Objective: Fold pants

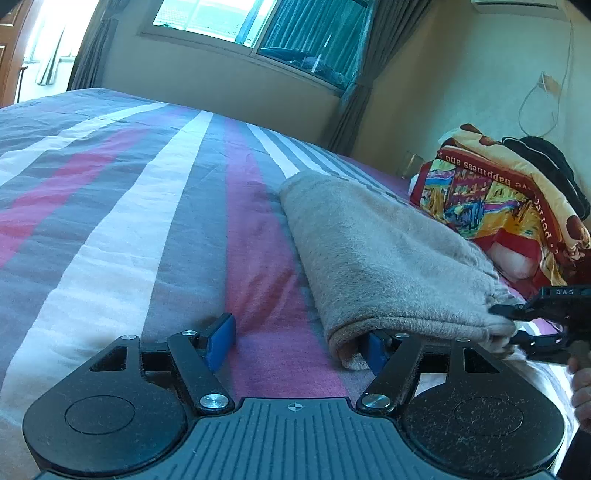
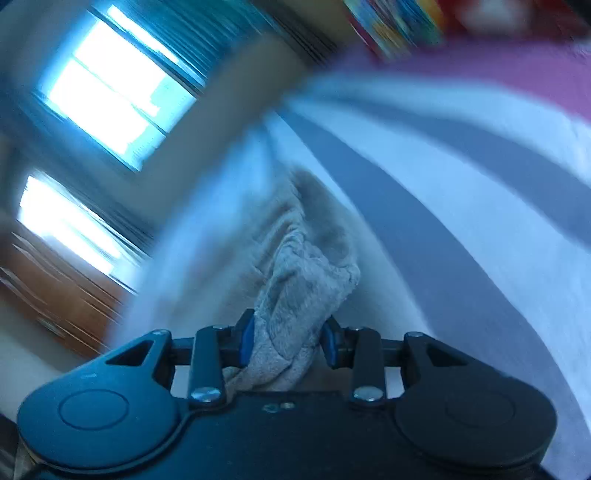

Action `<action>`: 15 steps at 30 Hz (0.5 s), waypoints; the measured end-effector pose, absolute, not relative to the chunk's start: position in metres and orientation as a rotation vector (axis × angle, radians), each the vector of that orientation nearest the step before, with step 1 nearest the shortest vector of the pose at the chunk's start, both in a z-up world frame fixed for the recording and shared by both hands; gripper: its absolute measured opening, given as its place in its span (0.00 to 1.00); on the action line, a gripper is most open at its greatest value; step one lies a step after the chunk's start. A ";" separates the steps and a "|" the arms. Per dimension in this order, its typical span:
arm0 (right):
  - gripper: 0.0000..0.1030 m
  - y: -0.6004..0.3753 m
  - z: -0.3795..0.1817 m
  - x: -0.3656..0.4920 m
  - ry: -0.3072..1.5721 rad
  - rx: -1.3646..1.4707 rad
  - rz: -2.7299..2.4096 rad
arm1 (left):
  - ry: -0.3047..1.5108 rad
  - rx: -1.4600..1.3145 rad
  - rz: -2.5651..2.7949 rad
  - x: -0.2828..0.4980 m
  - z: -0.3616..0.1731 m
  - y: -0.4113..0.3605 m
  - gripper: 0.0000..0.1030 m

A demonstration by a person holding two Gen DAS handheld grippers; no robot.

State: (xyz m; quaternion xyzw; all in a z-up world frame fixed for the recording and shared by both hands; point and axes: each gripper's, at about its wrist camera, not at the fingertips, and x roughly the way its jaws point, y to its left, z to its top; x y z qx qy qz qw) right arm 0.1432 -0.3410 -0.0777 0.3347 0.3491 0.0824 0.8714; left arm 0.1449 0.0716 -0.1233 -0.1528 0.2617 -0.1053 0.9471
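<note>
The grey-beige fleece pants (image 1: 380,251) lie folded in a long band on the striped bed cover (image 1: 129,206). My left gripper (image 1: 299,343) is open at the band's near end; its right blue pad sits under the fabric edge, its left pad rests on the cover. My right gripper (image 1: 517,325) shows at the right edge of the left wrist view, holding the pants' near right corner. In the blurred right wrist view my right gripper (image 2: 288,343) is shut on a bunched wad of the pants (image 2: 306,273).
A colourful blanket (image 1: 509,192) with a dark garment on top is piled at the bed's far right. A window with teal curtains (image 1: 306,33) is behind the bed. A wooden cabinet (image 2: 55,295) stands at the left.
</note>
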 end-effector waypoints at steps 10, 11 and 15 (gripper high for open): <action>0.43 -0.365 -0.075 0.117 0.640 0.762 0.171 | 0.513 -0.260 -0.217 0.107 -0.108 0.092 0.69; 0.34 -0.368 -0.065 0.111 0.606 0.691 0.157 | 0.502 -0.277 -0.197 0.109 -0.103 0.096 0.69; 0.22 -0.361 -0.037 0.129 0.559 0.470 0.226 | 0.444 -0.326 -0.238 0.142 -0.078 0.085 0.41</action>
